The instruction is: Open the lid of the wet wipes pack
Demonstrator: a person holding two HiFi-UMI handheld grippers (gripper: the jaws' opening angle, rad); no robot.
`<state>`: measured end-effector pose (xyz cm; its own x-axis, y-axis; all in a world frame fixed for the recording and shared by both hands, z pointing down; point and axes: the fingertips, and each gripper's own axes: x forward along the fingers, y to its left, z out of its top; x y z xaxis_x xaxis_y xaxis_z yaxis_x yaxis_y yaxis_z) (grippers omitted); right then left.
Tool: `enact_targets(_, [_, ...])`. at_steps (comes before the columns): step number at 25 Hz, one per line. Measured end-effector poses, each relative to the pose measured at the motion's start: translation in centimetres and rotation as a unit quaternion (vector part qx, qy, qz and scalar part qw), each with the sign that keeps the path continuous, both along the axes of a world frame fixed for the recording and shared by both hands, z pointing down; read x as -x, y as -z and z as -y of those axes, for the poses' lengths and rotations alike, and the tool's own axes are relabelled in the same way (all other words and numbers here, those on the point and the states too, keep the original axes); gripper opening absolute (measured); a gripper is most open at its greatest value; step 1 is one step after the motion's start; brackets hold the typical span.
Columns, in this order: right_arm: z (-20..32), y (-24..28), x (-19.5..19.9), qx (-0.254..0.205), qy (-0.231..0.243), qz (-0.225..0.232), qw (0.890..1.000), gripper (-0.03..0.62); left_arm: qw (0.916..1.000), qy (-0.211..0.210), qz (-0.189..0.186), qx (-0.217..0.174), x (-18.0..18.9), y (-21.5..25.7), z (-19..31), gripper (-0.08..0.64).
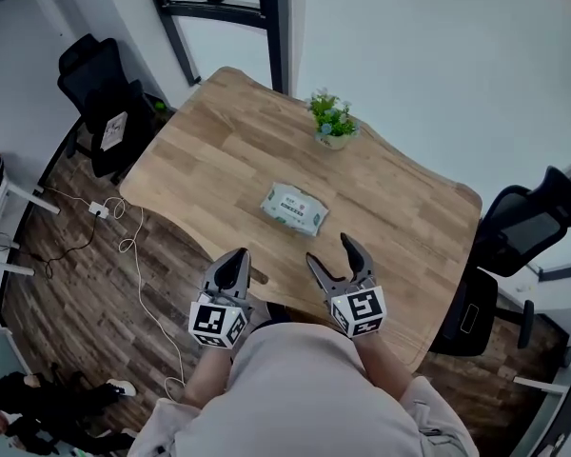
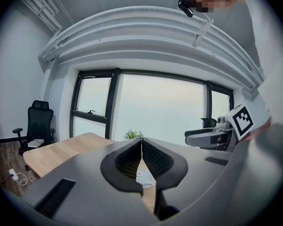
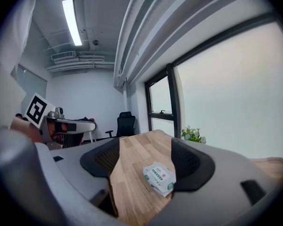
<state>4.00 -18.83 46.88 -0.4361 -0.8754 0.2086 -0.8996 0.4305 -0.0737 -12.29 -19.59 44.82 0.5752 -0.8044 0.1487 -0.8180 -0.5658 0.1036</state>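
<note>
Item 1. Left gripper point(image 1: 236, 259): held over the near edge of the table, at about 7 o'clock from the pack. Its jaws are pressed together with nothing between them, the ribbed pads point(image 2: 130, 160) meeting at the tips in the left gripper view (only a narrow slit of table shows below them). It carries a marker cube point(image 1: 217, 322).

Item 2. Right gripper point(image 1: 329, 249): beside the left one, at about 5 o'clock from the pack. Its jaws are spread wide and empty. In the right gripper view point(image 3: 145, 162) bare tabletop fills the gap between them, with the pack lying ahead and toward the right-hand pad, clear of both.

Item 3. Wet wipes pack point(image 1: 294, 208): white with a green-printed label, lying flat near the middle of the table, apart from both grippers. Its top face shows no raised flap. It appears again in the right gripper view point(image 3: 159, 177), and as a sliver below the closed pads in the left gripper view point(image 2: 146, 179).

Item 4. Table point(image 1: 209, 150): light wood planks with rounded corners.

Item 5. Potted plant point(image 1: 332, 120): small and green, at 1 o'clock from the pack, near the far edge.

Item 6. Black office chair point(image 1: 103, 98): at 10 o'clock off the table, with a white sheet on the seat.

Item 7. Second black chair point(image 1: 516, 241): at 3 o'clock.

Item 8. White cable point(image 1: 133, 255): trailing over the dark wood floor at 8 o'clock.
</note>
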Motion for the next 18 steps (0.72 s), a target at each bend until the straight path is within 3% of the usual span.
enact_targets(7, [3.2, -2.5, 0.8, 0.025, -0.015, -0.019, 0.999, 0.331, 0.9990, -0.037, 0.011, 0.022, -0.6, -1.7, 3.8, 0.021])
enact_targets(18, [7.7, -7.0, 1.8, 0.079, -0.030, -0.038, 0.996, 0.333, 0.9929, -0.079, 0.069, 0.057, -1.6, -7.8, 9.9, 0.021])
